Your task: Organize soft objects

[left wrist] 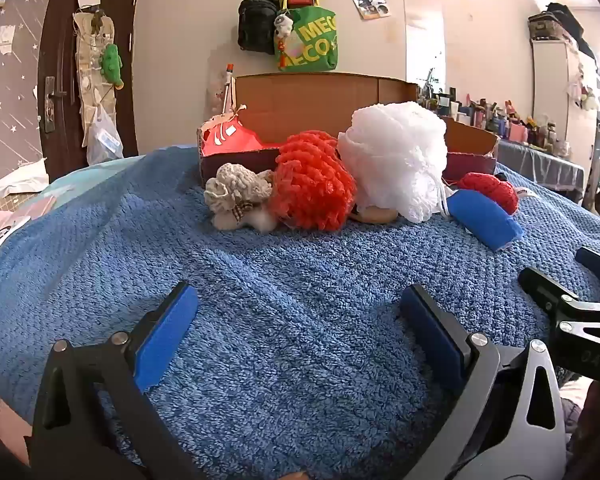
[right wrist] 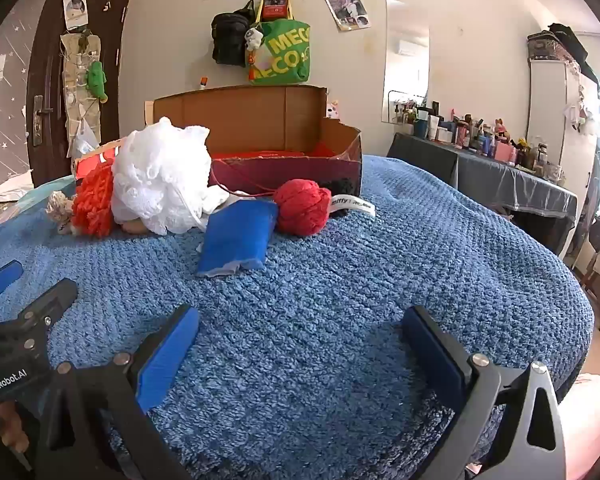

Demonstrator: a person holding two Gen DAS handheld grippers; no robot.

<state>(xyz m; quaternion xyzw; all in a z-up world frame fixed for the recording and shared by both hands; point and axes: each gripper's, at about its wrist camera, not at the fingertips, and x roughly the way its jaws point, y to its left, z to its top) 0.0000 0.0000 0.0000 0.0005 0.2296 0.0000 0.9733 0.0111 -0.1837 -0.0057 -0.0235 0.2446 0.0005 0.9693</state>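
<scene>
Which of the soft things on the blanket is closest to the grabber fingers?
The blue cushion. It lies out in front of the row, while the white puff, orange puff and red yarn ball sit back by the box.

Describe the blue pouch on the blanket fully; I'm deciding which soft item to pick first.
The blue pouch is a small, padded fabric rectangle with a pale grey edge along its near end. It lies flat and slightly skewed on the blue blanket, in front of the cardboard box. Its far corner meets the red yarn ball; the white mesh puff sits beside it. No gripper touches it.
</scene>
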